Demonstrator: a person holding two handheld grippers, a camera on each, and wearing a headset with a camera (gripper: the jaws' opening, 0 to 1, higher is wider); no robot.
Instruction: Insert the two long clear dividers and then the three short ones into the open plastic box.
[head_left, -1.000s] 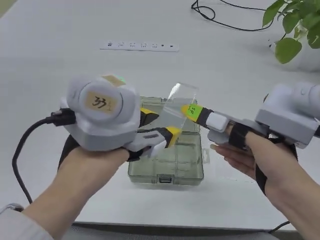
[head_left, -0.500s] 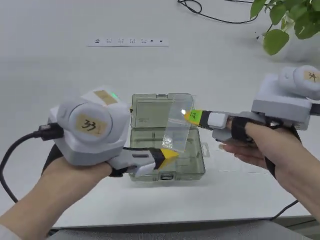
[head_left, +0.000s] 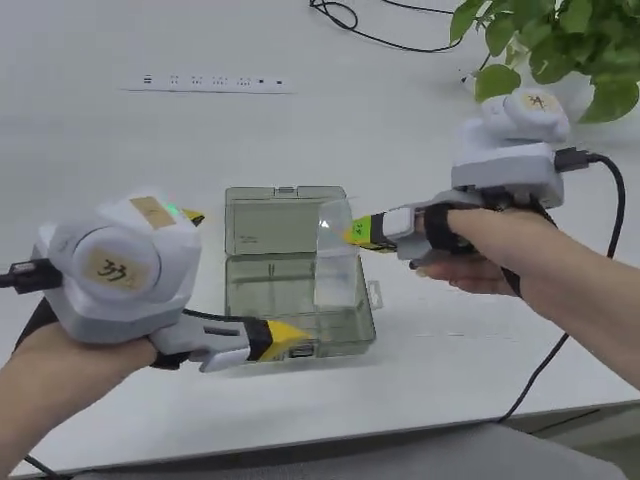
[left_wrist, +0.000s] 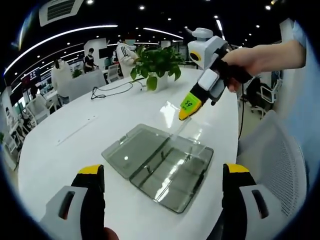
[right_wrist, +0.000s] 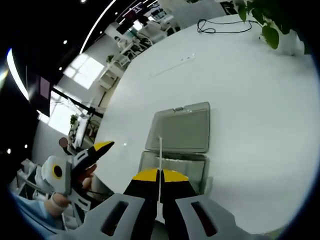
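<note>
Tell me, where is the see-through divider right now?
In the head view the clear divider is pinched in the right gripper, right of centre, and hangs down over the right side of the open box.

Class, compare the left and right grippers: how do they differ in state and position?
The left gripper has its jaws wide apart and empty; the right gripper is shut on a clear divider. The left gripper sits low beside the box; the right gripper is raised over the box. Both have yellow-tipped jaws.
</note>
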